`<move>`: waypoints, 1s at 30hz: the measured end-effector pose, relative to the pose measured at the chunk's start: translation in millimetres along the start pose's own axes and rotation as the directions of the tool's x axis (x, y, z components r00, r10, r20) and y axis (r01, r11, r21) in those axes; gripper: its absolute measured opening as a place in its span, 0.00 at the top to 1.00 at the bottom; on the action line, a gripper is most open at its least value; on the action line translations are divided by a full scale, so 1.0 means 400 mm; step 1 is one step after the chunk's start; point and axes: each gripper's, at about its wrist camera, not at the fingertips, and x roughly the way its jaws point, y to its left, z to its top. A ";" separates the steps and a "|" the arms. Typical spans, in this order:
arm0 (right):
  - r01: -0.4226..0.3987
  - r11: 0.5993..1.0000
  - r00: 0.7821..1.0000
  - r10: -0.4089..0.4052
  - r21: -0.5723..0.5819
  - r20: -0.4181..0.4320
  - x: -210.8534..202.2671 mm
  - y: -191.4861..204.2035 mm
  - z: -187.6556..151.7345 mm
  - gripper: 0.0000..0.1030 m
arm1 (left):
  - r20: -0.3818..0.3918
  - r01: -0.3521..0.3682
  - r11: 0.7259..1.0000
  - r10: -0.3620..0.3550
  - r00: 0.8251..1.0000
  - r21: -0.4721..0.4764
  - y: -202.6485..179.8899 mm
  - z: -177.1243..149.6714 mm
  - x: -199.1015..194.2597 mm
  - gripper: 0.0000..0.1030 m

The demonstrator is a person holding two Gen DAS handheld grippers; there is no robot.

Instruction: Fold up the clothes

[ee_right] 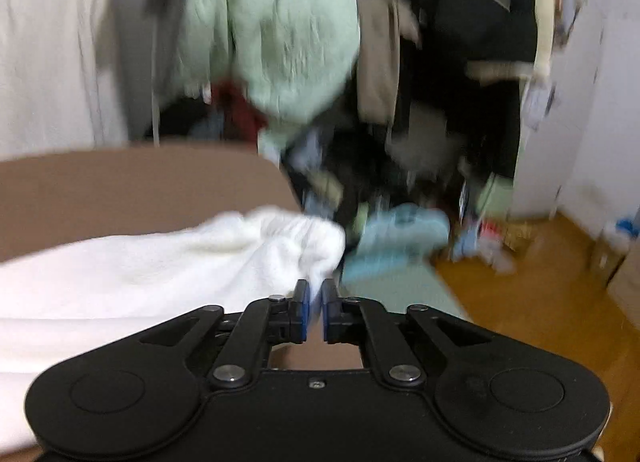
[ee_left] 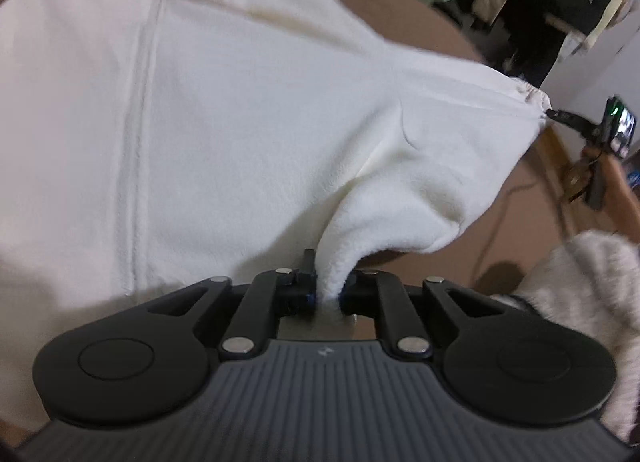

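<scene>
On the brown counter [ee_left: 516,198] lies the white fleece garment [ee_left: 240,110], spread flat. The left gripper [ee_left: 328,290] is closed on a pinched fold at the garment's near edge. The right gripper [ee_right: 314,302] is clamped on the garment's cuffed corner [ee_right: 316,246], lifted beyond the counter's far edge.
</scene>
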 end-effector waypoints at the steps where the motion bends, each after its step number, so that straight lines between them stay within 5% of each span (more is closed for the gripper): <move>1: 0.038 0.999 0.999 -0.039 -0.010 -0.029 0.006 -0.001 -0.013 0.94 | -0.004 -0.004 1.000 0.005 1.000 0.015 -0.005 0.000 -0.006 0.87; 3: 0.056 0.998 0.997 -0.056 0.008 -0.045 -0.016 -0.005 -0.016 0.87 | -0.012 -0.013 0.999 0.014 1.000 0.044 -0.015 0.000 -0.018 0.83; 4: -0.007 0.999 0.999 0.008 0.047 -0.033 -0.050 0.003 -0.004 0.84 | -0.016 -0.017 0.998 0.018 1.000 0.058 -0.021 0.000 -0.024 0.78; 6: -0.133 0.983 0.991 0.135 0.122 -0.002 -0.117 0.018 0.021 0.77 | -0.016 -0.023 0.996 0.024 1.000 0.085 -0.030 0.000 -0.045 0.52; 9: -0.349 0.921 0.937 0.345 0.173 0.050 -0.233 0.068 0.056 0.62 | 0.054 -0.039 0.993 0.032 0.998 0.115 -0.028 -0.001 -0.158 0.43; 12: -0.578 0.810 0.815 0.577 0.102 0.038 -0.341 0.207 0.093 0.54 | 0.132 -0.131 0.984 0.115 0.984 0.120 0.001 -0.001 -0.259 0.29; 16: -0.792 0.610 0.604 0.789 0.026 -0.116 -0.478 0.451 0.080 0.43 | 0.136 -0.321 0.946 0.323 0.936 -0.042 0.124 -0.014 -0.347 0.25; 19: -0.869 0.494 0.473 0.837 0.006 -0.276 -0.582 0.641 -0.016 0.41 | 0.104 -0.243 0.951 0.266 0.958 -0.189 0.214 -0.055 -0.368 0.25; 21: -0.885 0.464 0.419 0.824 0.029 -0.381 -0.613 0.743 -0.084 0.40 | 0.090 -0.170 0.960 0.194 0.977 -0.221 0.245 -0.077 -0.361 0.25; 23: -0.885 0.465 0.396 0.790 0.037 -0.468 -0.637 0.813 -0.153 0.40 | 0.068 -0.165 0.966 0.181 0.981 -0.197 0.248 -0.094 -0.340 0.25; 27: -0.864 0.503 0.406 0.736 0.036 -0.541 -0.665 0.861 -0.263 0.40 | 0.040 -0.221 0.974 0.223 0.974 -0.056 0.223 -0.118 -0.292 0.25; 28: -0.856 0.517 0.416 0.721 0.031 -0.555 -0.670 0.871 -0.288 0.39 | 0.031 -0.222 0.975 0.223 0.974 -0.026 0.221 -0.124 -0.277 0.25; 30: -0.819 0.574 0.477 0.676 -0.003 -0.562 -0.667 0.884 -0.325 0.31 | -0.008 -0.219 0.976 0.218 0.976 -0.019 0.234 -0.117 -0.229 0.25</move>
